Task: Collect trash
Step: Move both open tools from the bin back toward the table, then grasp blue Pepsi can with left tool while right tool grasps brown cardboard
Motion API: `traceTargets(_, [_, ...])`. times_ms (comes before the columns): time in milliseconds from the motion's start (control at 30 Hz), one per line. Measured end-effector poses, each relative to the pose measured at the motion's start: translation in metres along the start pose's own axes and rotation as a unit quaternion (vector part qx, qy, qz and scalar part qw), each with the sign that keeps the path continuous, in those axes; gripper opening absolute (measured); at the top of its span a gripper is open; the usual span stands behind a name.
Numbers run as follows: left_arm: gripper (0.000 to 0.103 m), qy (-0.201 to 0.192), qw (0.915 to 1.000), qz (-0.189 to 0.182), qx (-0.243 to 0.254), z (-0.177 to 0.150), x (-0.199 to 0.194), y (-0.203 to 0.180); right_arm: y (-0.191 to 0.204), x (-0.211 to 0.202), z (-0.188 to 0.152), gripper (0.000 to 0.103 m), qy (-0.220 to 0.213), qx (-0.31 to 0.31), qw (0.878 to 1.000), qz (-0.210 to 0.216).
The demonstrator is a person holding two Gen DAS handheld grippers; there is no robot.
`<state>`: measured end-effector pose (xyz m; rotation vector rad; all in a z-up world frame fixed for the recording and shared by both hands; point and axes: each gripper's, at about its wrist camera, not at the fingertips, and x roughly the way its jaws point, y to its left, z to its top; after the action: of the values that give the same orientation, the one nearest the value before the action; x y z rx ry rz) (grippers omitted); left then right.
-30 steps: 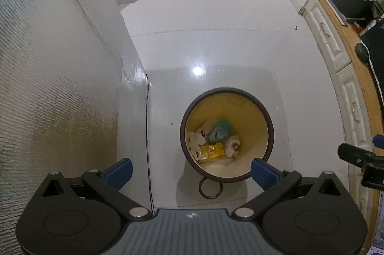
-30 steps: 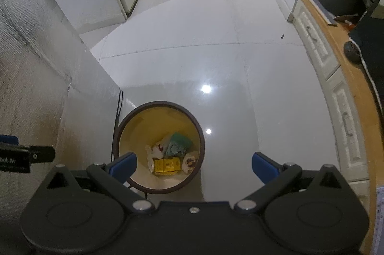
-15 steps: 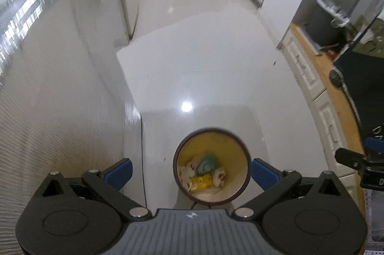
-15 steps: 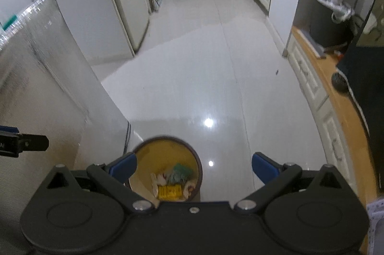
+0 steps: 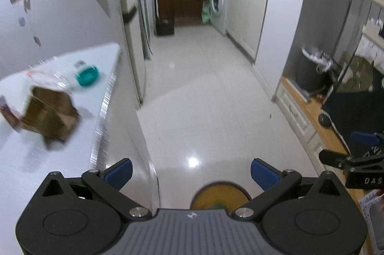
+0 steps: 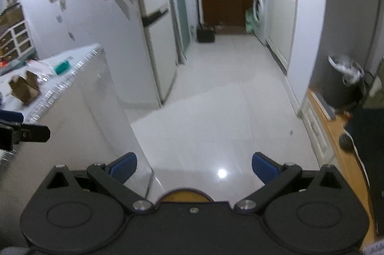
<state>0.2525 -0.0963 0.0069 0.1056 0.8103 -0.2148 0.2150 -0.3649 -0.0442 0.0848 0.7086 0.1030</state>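
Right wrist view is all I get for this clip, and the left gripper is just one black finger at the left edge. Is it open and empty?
Observer: Yes. The left wrist view shows the left gripper open, with nothing between its blue pads.
Operator: The bin is a sliver for me. Anything inside?
Observer: More of the bin shows there, with a bit of green trash at its near edge.
Operator: And the teal thing on the counter?
Observer: Blurred, but the teal item reads as round and dish-like.
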Motion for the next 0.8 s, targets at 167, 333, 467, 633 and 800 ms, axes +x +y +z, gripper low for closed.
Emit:
traceTargets(167, [0.103,-0.038,0.9991,0.015,-0.007,0.01,-0.04,0.026,0.03,-0.018,0.019,0.103,-0.035,-0.022,0.999,0.024])
traceTargets(333, [0.103,-0.07,0.9967,0.041,-0.01,0.018,-0.075,0.057,0.064,-0.031,0.04,0.103,-0.067,-0.037,0.996,0.055])
traceTargets(467, [0.103,-0.082,0.9944,0.063,-0.023,0.019,-0.094,0.09,0.091,-0.034,0.053,0.103,-0.088,-0.043,0.992,0.084])
traceTargets(633, [0.103,-0.09,0.9912,0.089,-0.038,0.019,-0.107,0.137,0.128,-0.027,0.067,0.103,-0.103,-0.053,0.987,0.111])
traceTargets(800, [0.103,-0.095,0.9873,0.114,-0.057,0.017,-0.118,0.188,0.169,-0.014,0.076,0.103,-0.112,-0.068,0.981,0.141])
